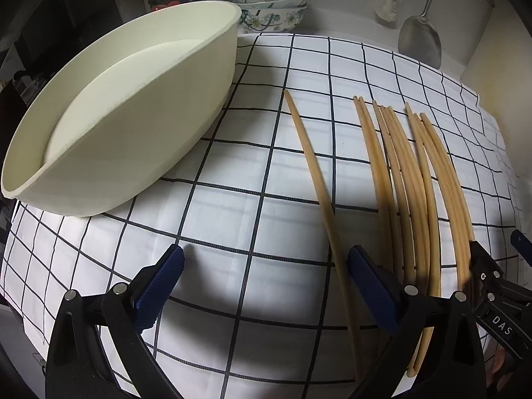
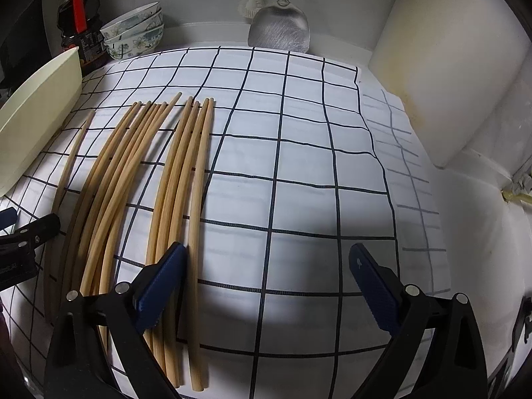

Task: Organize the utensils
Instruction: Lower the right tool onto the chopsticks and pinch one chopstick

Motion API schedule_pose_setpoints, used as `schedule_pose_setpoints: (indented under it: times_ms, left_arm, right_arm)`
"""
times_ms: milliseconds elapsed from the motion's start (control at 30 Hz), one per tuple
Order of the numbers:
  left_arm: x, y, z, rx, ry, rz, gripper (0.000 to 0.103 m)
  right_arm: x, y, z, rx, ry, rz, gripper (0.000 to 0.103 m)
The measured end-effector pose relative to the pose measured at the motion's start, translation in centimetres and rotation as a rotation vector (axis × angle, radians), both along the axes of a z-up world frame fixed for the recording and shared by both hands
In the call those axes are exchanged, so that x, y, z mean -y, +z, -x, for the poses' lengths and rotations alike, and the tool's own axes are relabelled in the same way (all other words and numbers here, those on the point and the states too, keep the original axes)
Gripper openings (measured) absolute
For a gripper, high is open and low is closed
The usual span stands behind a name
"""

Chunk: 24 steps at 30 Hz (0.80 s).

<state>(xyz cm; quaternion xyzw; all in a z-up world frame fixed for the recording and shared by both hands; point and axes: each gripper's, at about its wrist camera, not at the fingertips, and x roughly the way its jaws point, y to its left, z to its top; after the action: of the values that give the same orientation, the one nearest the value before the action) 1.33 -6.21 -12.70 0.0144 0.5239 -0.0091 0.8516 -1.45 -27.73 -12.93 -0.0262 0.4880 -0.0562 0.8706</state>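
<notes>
Chopsticks (image 2: 133, 179) lie loose on checked cloth (image 2: 299, 166) mid-table, cream tray (image 1: 133, 106) at left edge, empty. Both jaws wide, holding nothing. Left gripper (image 1: 266, 282) straddles stray chopstick (image 1: 312, 173): suggest closing mid-shaft, lifting level.

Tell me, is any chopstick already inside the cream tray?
No, the tray shows only its bare floor, and all the chopsticks lie on the checked cloth beside it.
</notes>
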Motion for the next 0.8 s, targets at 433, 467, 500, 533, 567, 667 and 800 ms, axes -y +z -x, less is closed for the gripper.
schedule_pose_setpoints:
  times_ms: [433, 467, 500, 533, 567, 667, 800]
  left_arm:
    - [1.4, 0.3, -0.9, 0.047, -0.002, 0.002, 0.081]
    - [1.6, 0.3, -0.9, 0.049, -0.007, 0.005, 0.077]
    - [1.7, 0.4, -0.8, 0.052, -0.015, 0.012, 0.074]
    - [1.8, 0.4, -0.8, 0.053, -0.021, 0.014, 0.069]
    - [2.0, 0.5, -0.8, 0.054, -0.029, 0.015, 0.063]
    - [2.5, 0.6, -0.7, 0.051, -0.051, 0.014, 0.054]
    - [2.9, 0.7, -0.7, 0.046, -0.08, 0.02, 0.038]
  right_arm:
    - [-0.5, 0.0, -0.5, 0.031, 0.088, -0.07, 0.063]
    - [-0.7, 0.0, -0.5, 0.029, 0.096, -0.08, 0.056]
    - [-0.8, 0.1, -0.6, 0.028, 0.101, -0.086, 0.051]
    - [-1.1, 0.1, -0.6, 0.028, 0.11, -0.085, 0.048]
    - [-1.4, 0.1, -0.5, 0.029, 0.121, -0.081, 0.04]
    - [-2.5, 0.2, -0.4, 0.027, 0.163, -0.063, 0.021]
    - [-3.3, 0.2, -0.6, 0.019, 0.185, -0.053, 0.007]
